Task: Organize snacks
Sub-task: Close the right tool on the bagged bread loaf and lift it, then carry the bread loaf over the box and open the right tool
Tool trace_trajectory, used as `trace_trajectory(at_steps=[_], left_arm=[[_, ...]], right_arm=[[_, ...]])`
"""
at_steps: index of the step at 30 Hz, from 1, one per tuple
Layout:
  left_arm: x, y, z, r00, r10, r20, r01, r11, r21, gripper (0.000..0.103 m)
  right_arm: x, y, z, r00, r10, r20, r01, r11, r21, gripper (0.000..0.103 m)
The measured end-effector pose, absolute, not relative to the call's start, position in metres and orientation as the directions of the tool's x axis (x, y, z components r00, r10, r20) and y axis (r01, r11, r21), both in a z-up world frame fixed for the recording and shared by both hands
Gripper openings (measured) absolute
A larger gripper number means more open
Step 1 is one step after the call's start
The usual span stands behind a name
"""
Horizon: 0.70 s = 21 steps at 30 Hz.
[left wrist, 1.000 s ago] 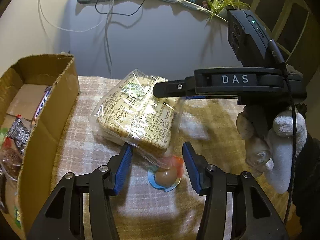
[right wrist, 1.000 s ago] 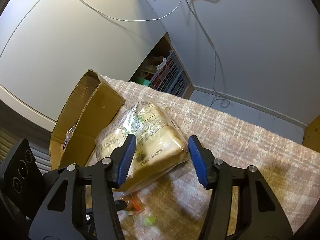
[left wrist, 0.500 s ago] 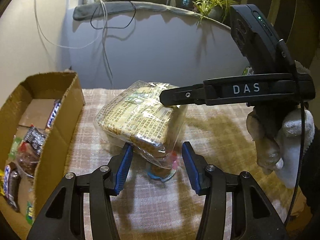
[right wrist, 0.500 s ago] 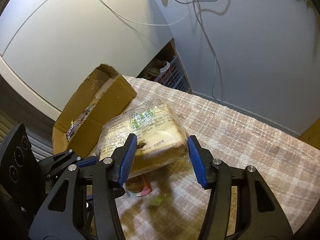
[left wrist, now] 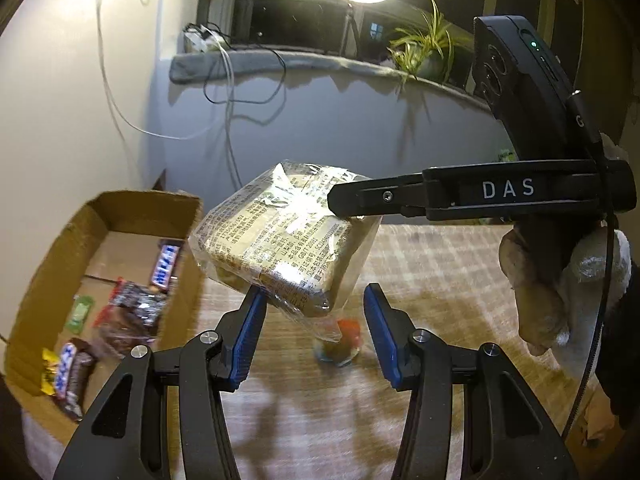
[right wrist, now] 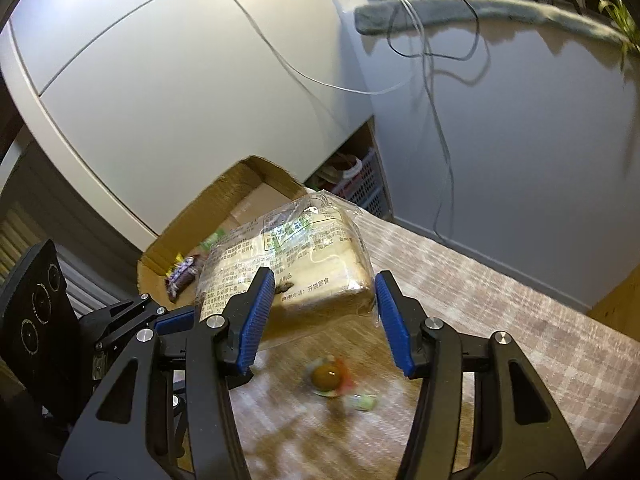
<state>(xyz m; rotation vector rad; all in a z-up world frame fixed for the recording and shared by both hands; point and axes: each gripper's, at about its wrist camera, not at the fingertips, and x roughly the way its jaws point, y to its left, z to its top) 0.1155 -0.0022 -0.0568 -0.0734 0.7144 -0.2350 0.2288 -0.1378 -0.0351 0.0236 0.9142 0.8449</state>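
A clear bag of sliced bread [left wrist: 276, 236] hangs above the table, held from two sides. My left gripper [left wrist: 316, 332] is shut on its near lower corner; the left pad presses the bag and crumpled film reaches toward the right pad. My right gripper [right wrist: 324, 316] is shut on the loaf [right wrist: 316, 264], with both blue pads against its sides. In the left wrist view the right gripper [left wrist: 340, 208] lies across the bag's far top edge, carried by a gloved hand [left wrist: 560, 292]. A cardboard box [left wrist: 132, 200] with several wrapped snacks stands to the left.
A small jelly cup [left wrist: 338, 348] [right wrist: 328, 376] lies on the checked tablecloth under the bag, with a green wrapped sweet [right wrist: 362, 402] beside it. The box [right wrist: 256, 172] sits at the table's left end. Behind are a white wall, hanging cables and a potted plant [left wrist: 424, 52].
Both grippers have risen with the bread bag, which has come off the tablecloth. The jelly cup stays on the cloth below, and more of the box's inside shows.
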Motion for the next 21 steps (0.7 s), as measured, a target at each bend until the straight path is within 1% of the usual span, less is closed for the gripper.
trace_trajectory(at_steps=[9, 21], left_arm=[[0.100, 0.038, -0.047, 0.766, -0.187, -0.615, 0.129, 0.982, -0.137, 0.050], [0.077, 0.100, -0.053, 0.783, -0.106, -0.613, 0.022, 0.989, -0.144, 0.050]], right_arm=[[0.212, -0.089, -0.018, 0.309, 0.673, -0.672, -0.691, 0.644, 0.327, 0.055], [0.198, -0.013, -0.025, 0.241, 0.687, -0.685, -0.746, 0.583, 0.323, 0.055]])
